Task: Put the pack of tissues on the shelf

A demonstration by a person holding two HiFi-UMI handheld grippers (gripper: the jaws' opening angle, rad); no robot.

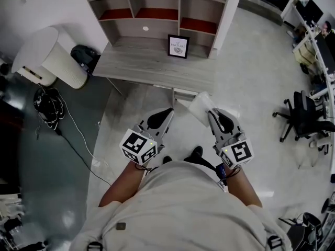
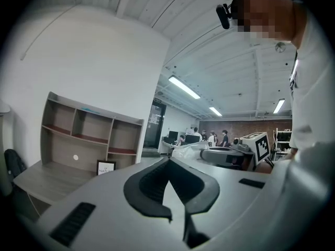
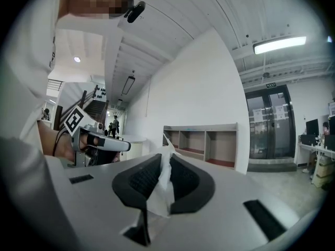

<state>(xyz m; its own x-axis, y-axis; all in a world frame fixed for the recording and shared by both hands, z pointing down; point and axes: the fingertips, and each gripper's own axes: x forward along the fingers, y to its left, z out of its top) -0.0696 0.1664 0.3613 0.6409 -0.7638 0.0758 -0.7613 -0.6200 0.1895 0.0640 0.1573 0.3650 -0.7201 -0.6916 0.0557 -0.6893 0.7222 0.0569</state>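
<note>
- Right tongs (image 3: pixel 166 158): pressed onto the pack of tissues (image 3: pixel 163 187). The white wrapper is pinched between the two dark pads and sticks out beyond their tips.
- Pack of tissues: held in the air in front of the shelf (image 1: pixel 157 9), toward the person. It is off the grey surface (image 1: pixel 146 61) that carries the shelf and hangs over the floor just past that surface's near edge. It is well apart from the shelf compartments.
- Left tongs (image 2: pixel 167 166): pressed together, with nothing between the pads. They are in front of the shelf, level with the right tongs and to their left.
- Shelf: stands upright at the back of the surface and has open compartments.
- Small framed picture (image 1: pixel 178 46): stands on the surface, just in front of the shelf's right compartment.
- White bin (image 1: pixel 52 56): stands on the floor, left of the shelf.
</note>
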